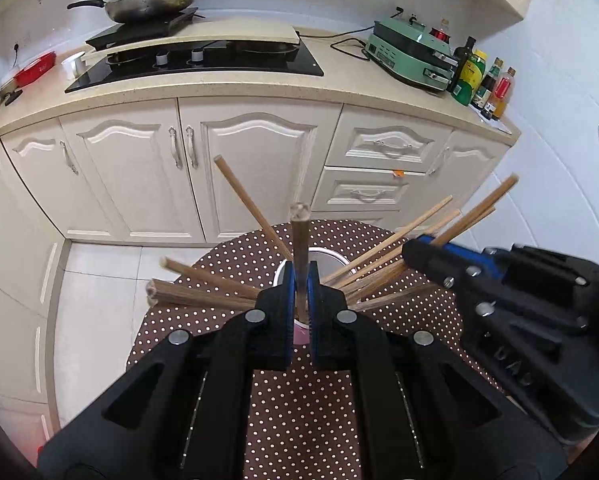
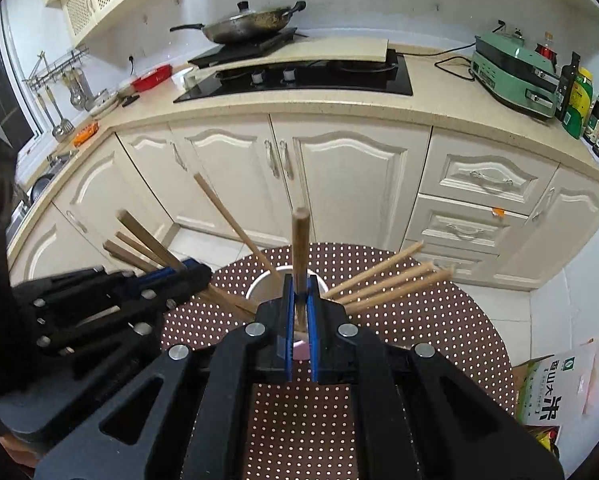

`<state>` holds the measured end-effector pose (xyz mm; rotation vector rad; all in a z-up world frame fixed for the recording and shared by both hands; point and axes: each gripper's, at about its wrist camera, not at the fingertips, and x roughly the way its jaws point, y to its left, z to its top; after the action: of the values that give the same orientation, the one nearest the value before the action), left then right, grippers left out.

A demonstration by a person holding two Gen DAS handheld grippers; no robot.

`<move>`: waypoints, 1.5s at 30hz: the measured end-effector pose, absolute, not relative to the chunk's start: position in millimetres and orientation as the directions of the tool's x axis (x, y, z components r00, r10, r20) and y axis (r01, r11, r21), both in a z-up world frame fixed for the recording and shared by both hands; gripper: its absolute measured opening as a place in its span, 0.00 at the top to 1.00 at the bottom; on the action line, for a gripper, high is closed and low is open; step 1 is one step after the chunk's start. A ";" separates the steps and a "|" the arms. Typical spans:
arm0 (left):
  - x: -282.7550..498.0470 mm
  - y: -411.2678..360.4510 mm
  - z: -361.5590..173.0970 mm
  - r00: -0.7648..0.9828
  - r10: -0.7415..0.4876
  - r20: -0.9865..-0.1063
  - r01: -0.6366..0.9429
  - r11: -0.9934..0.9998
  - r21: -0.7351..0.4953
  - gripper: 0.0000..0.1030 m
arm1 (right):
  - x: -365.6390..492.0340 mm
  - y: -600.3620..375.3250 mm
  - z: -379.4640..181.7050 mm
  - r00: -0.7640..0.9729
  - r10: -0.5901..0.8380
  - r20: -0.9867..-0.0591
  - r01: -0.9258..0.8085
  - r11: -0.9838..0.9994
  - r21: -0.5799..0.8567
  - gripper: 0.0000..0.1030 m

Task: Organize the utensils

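Several wooden chopsticks [image 1: 203, 284] fan out of a round white cup [image 1: 331, 258] on a brown polka-dot table [image 1: 299, 400]. My left gripper [image 1: 300, 276] is shut on one dark chopstick [image 1: 300, 240], which stands upright just over the cup. In the right wrist view my right gripper [image 2: 300, 284] is shut on another brown chopstick [image 2: 299, 240], also upright over the cup [image 2: 265, 278]. Each gripper shows in the other's view: the right gripper [image 1: 413, 252] from the right, the left gripper [image 2: 201, 272] from the left. A pink patch below the pads is mostly hidden.
Cream kitchen cabinets [image 1: 259, 168] and a counter with a black hob [image 1: 203, 64], a wok [image 1: 155, 2], a green appliance [image 1: 411, 52] and bottles [image 1: 479, 80] stand behind the table. A rice bag [image 2: 551, 392] lies on the tiled floor at the right.
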<state>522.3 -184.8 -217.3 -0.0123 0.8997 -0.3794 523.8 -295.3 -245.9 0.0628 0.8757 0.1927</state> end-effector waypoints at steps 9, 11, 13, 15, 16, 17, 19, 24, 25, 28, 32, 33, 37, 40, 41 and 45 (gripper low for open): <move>518.6 -178.0 -212.0 0.563 -0.338 -0.754 0.313 0.932 -0.184 0.93 | 525.7 -296.3 -256.5 0.594 0.209 -0.777 -0.132 0.978 0.162 0.95; 517.3 -176.1 -210.6 0.565 -0.335 -0.754 0.311 0.933 -0.182 0.93 | 524.9 -297.3 -256.7 0.586 0.222 -0.779 -0.130 0.975 0.180 0.95; 515.4 -174.3 -208.7 0.568 -0.334 -0.752 0.309 0.934 -0.181 0.93 | 522.6 -297.1 -256.1 0.582 0.236 -0.779 -0.127 0.972 0.199 0.95; 513.0 -172.4 -206.3 0.572 -0.331 -0.751 0.308 0.935 -0.177 0.93 | 518.6 -297.0 -253.2 0.587 0.239 -0.774 -0.122 0.971 0.208 0.93; 511.2 -171.3 -204.8 0.576 -0.326 -0.749 0.307 0.936 -0.171 0.92 | 517.0 -297.1 -251.5 0.588 0.244 -0.771 -0.120 0.969 0.215 0.92; 509.8 -170.4 -203.8 0.579 -0.322 -0.749 0.305 0.938 -0.167 0.91 | 515.4 -297.1 -249.8 0.590 0.246 -0.769 -0.119 0.968 0.219 0.92; 507.3 -168.0 -202.2 0.581 -0.321 -0.748 0.303 0.938 -0.168 0.87 | 511.1 -297.1 -245.0 0.600 0.249 -0.760 -0.118 0.967 0.224 0.92; 495.4 -157.3 -192.9 0.618 -0.310 -0.723 0.284 0.945 -0.163 0.52 | 499.3 -297.4 -232.7 0.624 0.254 -0.739 -0.112 0.965 0.237 0.92; 493.0 -155.4 -191.2 0.619 -0.311 -0.721 0.285 0.945 -0.163 0.52 | 496.3 -297.4 -230.7 0.628 0.252 -0.736 -0.109 0.965 0.237 0.92; 485.7 -149.4 -186.7 0.629 -0.306 -0.715 0.278 0.947 -0.160 0.52 | 487.7 -296.4 -224.2 0.643 0.249 -0.724 -0.102 0.965 0.241 0.92; 473.2 -140.4 -180.3 0.642 -0.302 -0.704 0.275 0.949 -0.156 0.44 | 473.7 -293.5 -215.6 0.659 0.239 -0.713 -0.093 0.967 0.238 0.90; 468.3 -137.8 -177.7 0.647 -0.300 -0.701 0.275 0.949 -0.153 0.43 | 468.5 -292.2 -212.8 0.663 0.238 -0.710 -0.091 0.967 0.239 0.90; 449.7 -127.1 -167.4 0.671 -0.282 -0.685 0.268 0.954 -0.130 0.36 | 451.3 -285.6 -204.0 0.682 0.231 -0.694 -0.087 0.968 0.237 0.89; 434.5 -118.0 -157.8 0.694 -0.267 -0.668 0.261 0.959 -0.112 0.33 | 436.0 -280.6 -195.6 0.704 0.221 -0.675 -0.081 0.969 0.233 0.89; 429.9 -115.9 -155.0 0.701 -0.263 -0.663 0.259 0.960 -0.107 0.32 | 430.2 -279.0 -192.8 0.712 0.217 -0.668 -0.078 0.970 0.232 0.89; 405.5 -103.7 -140.7 0.731 -0.246 -0.636 0.254 0.964 -0.081 0.29 | 404.2 -269.5 -178.1 0.747 0.206 -0.632 -0.077 0.971 0.226 0.86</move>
<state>405.5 -103.7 -140.7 0.0119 0.6984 -0.2753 404.2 -269.5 -178.1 0.1904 0.7118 0.1556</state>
